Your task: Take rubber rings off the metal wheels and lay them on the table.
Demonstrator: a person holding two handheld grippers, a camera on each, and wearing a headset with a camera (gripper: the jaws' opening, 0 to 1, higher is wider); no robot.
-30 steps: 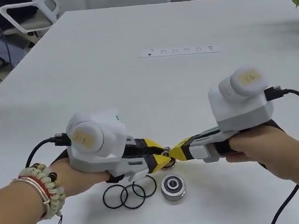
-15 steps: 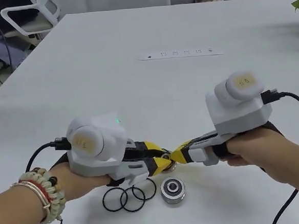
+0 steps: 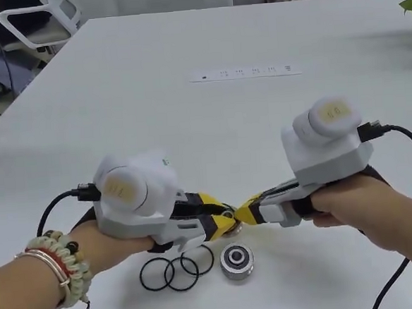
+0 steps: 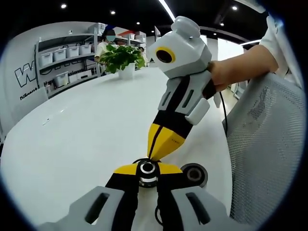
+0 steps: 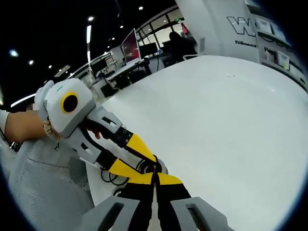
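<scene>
left claw (image 4: pixel 147 168) pinching metal wheel (image 4: pixel 147 175), right claw (image 5: pixel 155 172) pressed together at its rim; three rubber rings (image 3: pixel 170 271) on table (image 3: pixel 190 127).

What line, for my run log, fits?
left hand-held gripper: shut on wheel; right hand-held gripper: shut at wheel; table: three rings, second wheel

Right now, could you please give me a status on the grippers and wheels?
Left gripper shut on a wheel. Right gripper shut, tips at that wheel. Three rings and a second wheel on the table. Nothing blocking.
</scene>
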